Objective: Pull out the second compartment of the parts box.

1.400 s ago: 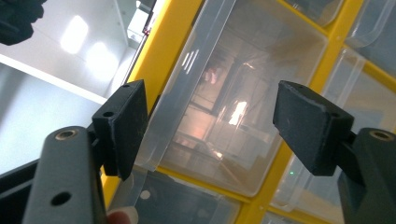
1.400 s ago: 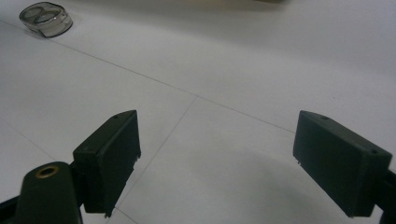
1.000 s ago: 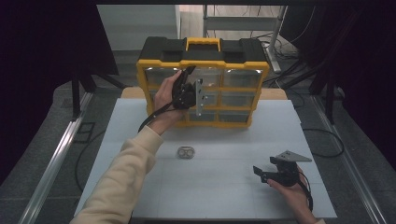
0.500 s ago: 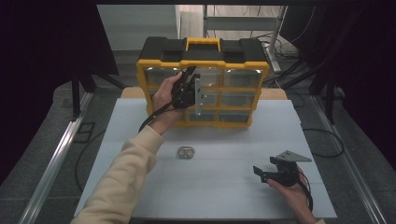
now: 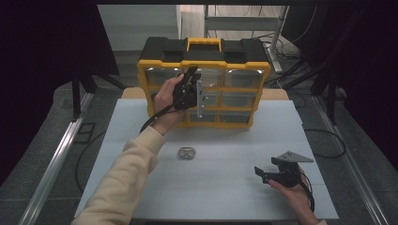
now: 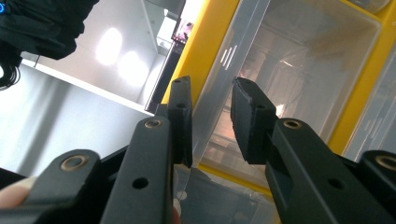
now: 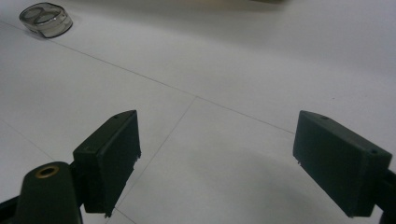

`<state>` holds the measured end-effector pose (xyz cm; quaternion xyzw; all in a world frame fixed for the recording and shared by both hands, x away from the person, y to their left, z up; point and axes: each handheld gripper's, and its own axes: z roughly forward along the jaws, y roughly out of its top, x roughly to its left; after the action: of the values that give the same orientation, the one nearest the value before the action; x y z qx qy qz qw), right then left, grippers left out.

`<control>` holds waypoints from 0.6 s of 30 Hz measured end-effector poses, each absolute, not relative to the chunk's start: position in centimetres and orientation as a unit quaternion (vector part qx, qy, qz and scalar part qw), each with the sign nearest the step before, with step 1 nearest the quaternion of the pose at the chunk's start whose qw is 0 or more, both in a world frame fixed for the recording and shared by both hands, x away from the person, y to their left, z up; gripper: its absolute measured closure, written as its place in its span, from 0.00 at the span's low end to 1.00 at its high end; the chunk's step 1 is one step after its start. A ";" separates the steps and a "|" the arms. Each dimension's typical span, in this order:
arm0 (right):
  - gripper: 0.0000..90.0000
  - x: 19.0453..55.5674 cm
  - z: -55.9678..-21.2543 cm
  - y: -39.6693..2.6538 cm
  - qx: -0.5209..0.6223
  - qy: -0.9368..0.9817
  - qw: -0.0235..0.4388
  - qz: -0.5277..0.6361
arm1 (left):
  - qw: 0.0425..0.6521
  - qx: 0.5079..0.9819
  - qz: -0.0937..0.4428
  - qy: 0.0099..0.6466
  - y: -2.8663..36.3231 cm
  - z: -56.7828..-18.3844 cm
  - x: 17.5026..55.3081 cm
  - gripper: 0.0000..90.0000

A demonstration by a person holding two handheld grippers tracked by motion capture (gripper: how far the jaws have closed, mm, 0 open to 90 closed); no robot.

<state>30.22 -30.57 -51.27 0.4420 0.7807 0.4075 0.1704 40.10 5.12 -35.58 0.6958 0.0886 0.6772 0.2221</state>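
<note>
- My left gripper [image 5: 190, 79] is up against the front of the organizer [image 5: 206, 61], at its top-left drawer [image 6: 299, 79].
- Its jaws have just been closing; they now stand narrow, astride the drawer's clear front edge. I cannot tell whether the pads press on it.
- My right gripper [image 5: 263, 174] rests low on the bench [image 5: 225, 197], well in front of the organizer and to its right, jaws spread wide with nothing between them.
- A small round case [image 5: 187, 153] lies on the bench in front of the organizer, well apart from both grippers.
</note>
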 end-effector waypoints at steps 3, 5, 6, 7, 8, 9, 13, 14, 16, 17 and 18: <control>0.17 30.2 -51.3 -30.6 0.442 0.781 0.170 0.408 | 0.221 0.696 0.678 0.088 5.1 -35.6 40.1 0.77; 0.17 30.2 -51.3 -30.6 0.442 0.781 0.170 0.408 | 0.222 0.696 0.678 0.088 5.2 -35.6 40.0 0.77; 0.17 30.2 -51.3 -30.6 0.442 0.781 0.170 0.408 | 0.222 0.695 0.678 0.087 5.2 -35.6 40.0 0.77; 0.17 30.2 -51.3 -30.6 0.442 0.781 0.171 0.407 | 0.222 0.694 0.679 0.087 5.1 -35.7 40.0 0.77; 0.17 30.2 -51.3 -30.6 0.442 0.781 0.171 0.408 | 0.223 0.694 0.679 0.086 5.1 -35.7 40.0 0.77; 0.17 30.2 -51.3 -30.6 0.442 0.781 0.171 0.407 | 0.225 0.693 0.679 0.087 5.2 -35.7 40.0 0.77; 0.17 30.2 -51.3 -30.6 0.442 0.781 0.170 0.407 | 0.222 0.694 0.679 0.085 5.2 -35.7 39.8 0.77; 0.17 30.2 -51.3 -30.6 0.442 0.781 0.170 0.407 | 0.222 0.694 0.679 0.085 5.2 -35.7 39.8 0.77; 0.17 30.2 -51.3 -30.6 0.442 0.781 0.170 0.407 | 0.223 0.695 0.679 0.084 5.2 -35.7 39.8 0.77; 0.17 30.2 -51.3 -30.6 0.443 0.781 0.170 0.407 | 0.225 0.694 0.679 0.085 5.2 -35.7 39.7 0.77; 0.17 30.2 -51.3 -30.6 0.443 0.780 0.170 0.407 | 0.224 0.693 0.680 0.084 5.2 -35.7 39.7 0.77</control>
<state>30.22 -30.56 -51.27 0.4428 0.7804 0.4074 0.1698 39.66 5.18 -35.69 0.6934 0.0843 0.6798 0.2236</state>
